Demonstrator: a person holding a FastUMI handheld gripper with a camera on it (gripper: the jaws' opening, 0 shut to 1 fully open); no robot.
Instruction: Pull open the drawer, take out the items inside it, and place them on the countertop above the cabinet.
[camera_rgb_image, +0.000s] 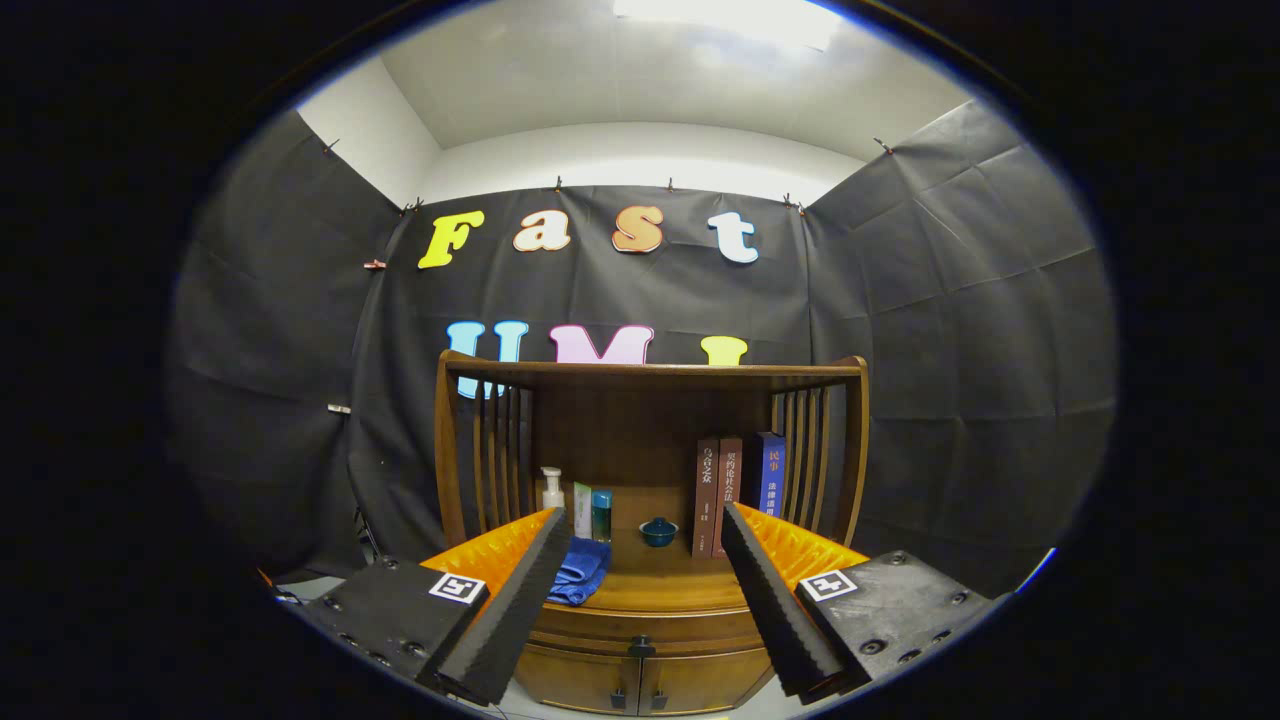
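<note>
Claw (640, 610) wide open, empty

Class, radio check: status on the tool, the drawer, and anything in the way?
Tool open, holding nothing. Drawer shut, just ahead between the fingers. Blue cloth and small teal lidded bowl on the countertop; nothing blocks the drawer knob.

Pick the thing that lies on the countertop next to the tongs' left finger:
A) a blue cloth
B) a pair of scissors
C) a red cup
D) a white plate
A: a folded blue cloth lies on the wooden countertop, beside the left finger of the open tongs.
</note>
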